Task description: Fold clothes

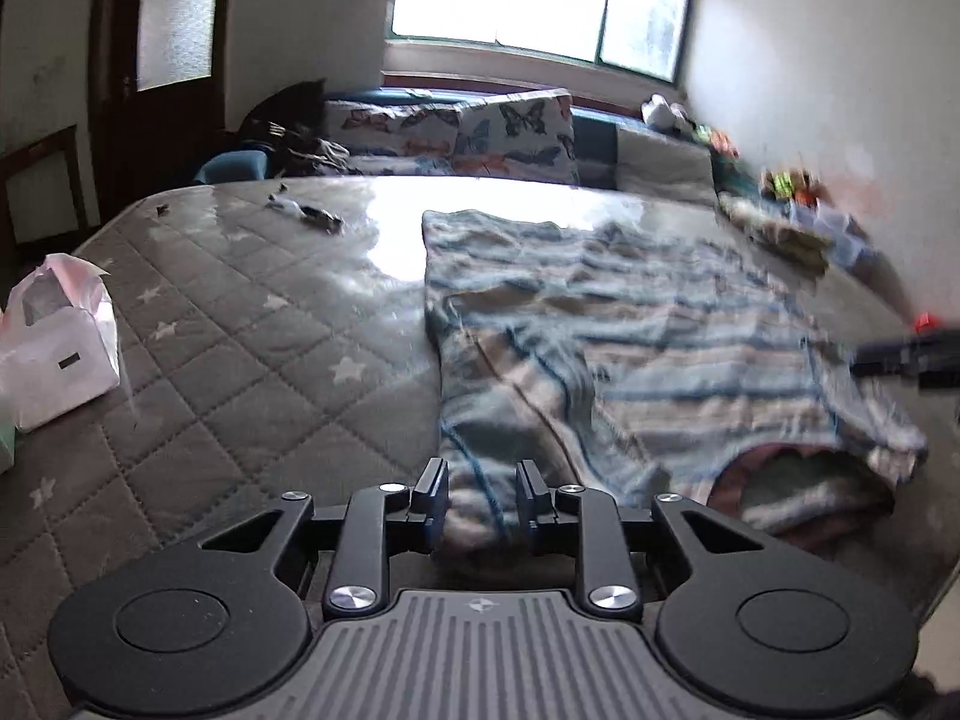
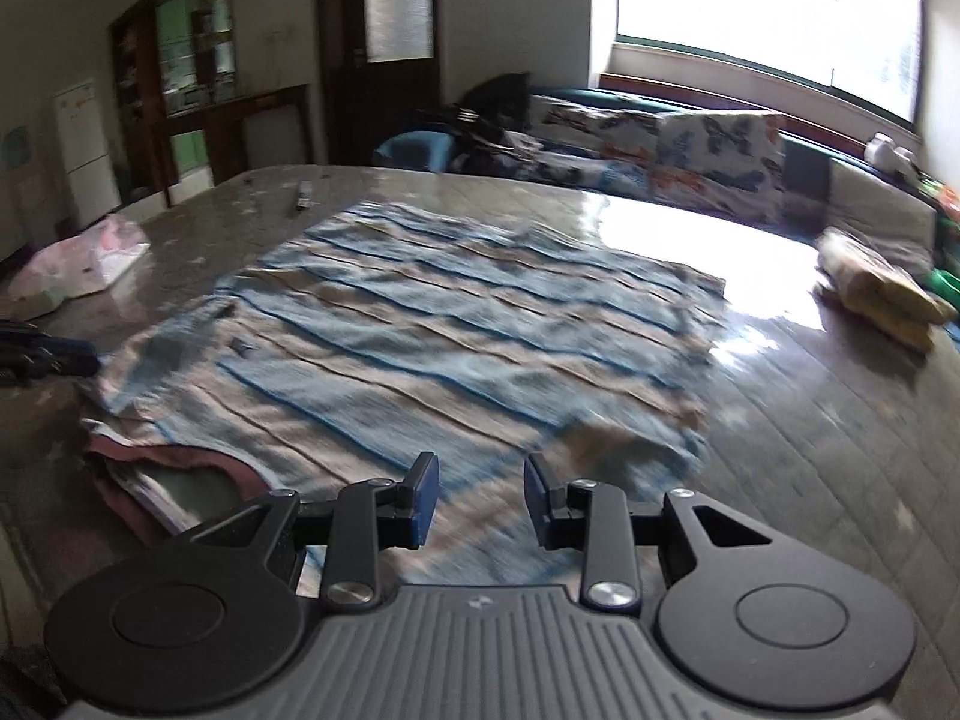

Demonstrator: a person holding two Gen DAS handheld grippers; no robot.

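Striped blue-and-grey shirt (image 2: pixel 420 324) lies flat, wrinkled; left gripper (image 1: pixel 483 498) and right gripper (image 2: pixel 480 495) both parted, empty

Both wrist views low, near, sharing shirt (image 1: pixel 630 324).

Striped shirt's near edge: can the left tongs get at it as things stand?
Probably yes. The left tongs are open, and the striped shirt lies flat on the quilted bed, its near edge showing between the fingers with nothing in the way.
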